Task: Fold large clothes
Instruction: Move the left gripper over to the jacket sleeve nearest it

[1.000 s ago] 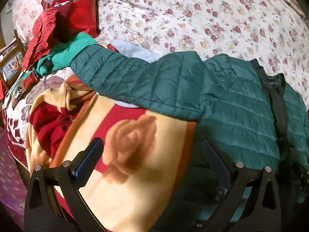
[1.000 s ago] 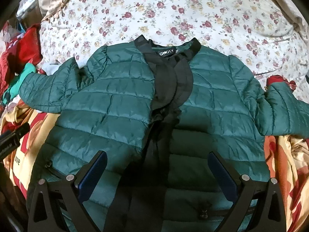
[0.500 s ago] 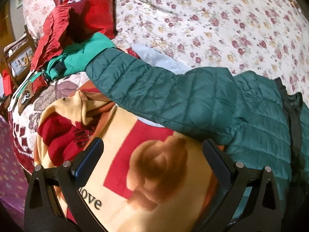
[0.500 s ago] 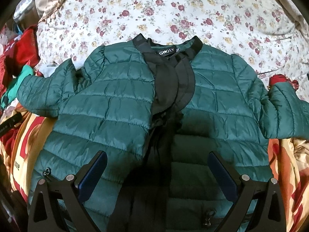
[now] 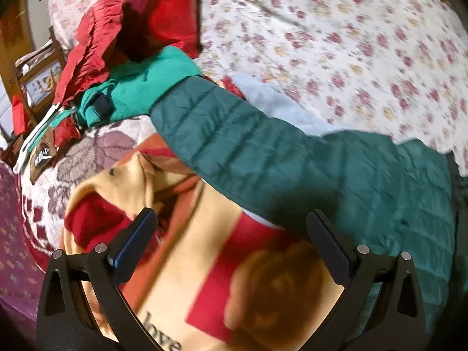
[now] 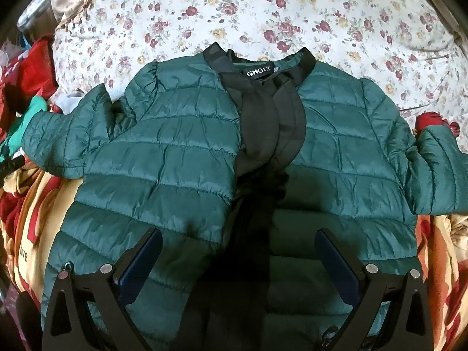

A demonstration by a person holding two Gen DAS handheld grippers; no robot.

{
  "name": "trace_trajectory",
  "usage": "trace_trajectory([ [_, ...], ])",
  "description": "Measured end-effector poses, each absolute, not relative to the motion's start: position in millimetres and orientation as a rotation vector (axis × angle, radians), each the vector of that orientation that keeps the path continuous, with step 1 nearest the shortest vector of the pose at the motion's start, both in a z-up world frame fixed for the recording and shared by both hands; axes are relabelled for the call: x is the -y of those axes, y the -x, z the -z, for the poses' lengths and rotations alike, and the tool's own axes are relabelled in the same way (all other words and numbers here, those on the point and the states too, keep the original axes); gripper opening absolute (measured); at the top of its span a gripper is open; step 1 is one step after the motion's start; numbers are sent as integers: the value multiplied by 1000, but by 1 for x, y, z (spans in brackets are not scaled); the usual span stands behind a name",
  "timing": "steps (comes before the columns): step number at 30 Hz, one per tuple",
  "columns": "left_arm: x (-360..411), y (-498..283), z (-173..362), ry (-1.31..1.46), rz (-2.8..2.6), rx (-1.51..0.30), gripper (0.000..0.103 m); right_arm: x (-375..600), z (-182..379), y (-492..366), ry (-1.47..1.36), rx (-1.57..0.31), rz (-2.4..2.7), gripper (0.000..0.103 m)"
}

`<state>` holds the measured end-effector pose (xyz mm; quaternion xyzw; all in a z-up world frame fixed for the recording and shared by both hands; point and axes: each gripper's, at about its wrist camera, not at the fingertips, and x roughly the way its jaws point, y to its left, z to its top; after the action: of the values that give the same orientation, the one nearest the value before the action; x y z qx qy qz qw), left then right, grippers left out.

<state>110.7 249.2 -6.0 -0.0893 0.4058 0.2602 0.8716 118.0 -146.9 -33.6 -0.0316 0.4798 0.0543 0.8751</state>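
Jacket: a dark green quilted puffer jacket (image 6: 181, 158) with black trim at collar and front lies face up and spread flat across the bed, collar away from the camera, both sleeves out to the sides. Laid open like this, it looks ready for a first fold.
Left sleeve of the scene: the quilted green sleeve (image 5: 234, 137) stretches out over a yellow-and-red fleece blanket (image 5: 190, 286), its cuff touching a bright teal garment (image 5: 140, 87). Being fully extended, it is the natural part to bring in first.
Left gripper: the left gripper (image 5: 231, 234) hangs over the blanket just below that sleeve, jaws spread wide and holding nothing; it seems aimed at the sleeve, judging by its position.
Right gripper: the right gripper (image 6: 238, 251) hovers above the jacket's lower front, straddling the black placket, jaws also wide apart and empty.
Surface: a white bedspread with small red roses (image 6: 263, 8) covers the far part of the bed; the soft blanket underneath may bunch when cloth is dragged.
Room: red clothing (image 5: 117, 29) is piled at the bed's left edge, with wooden furniture (image 5: 32, 73) beyond; the left view is blurred.
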Motion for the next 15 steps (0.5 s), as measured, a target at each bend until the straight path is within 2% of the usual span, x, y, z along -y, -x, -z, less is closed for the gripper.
trace_trajectory([
  [15, -346, -162, 13, 325, -632, -837, 102, 144, 42, -128, 68, -1013, -125, 103],
])
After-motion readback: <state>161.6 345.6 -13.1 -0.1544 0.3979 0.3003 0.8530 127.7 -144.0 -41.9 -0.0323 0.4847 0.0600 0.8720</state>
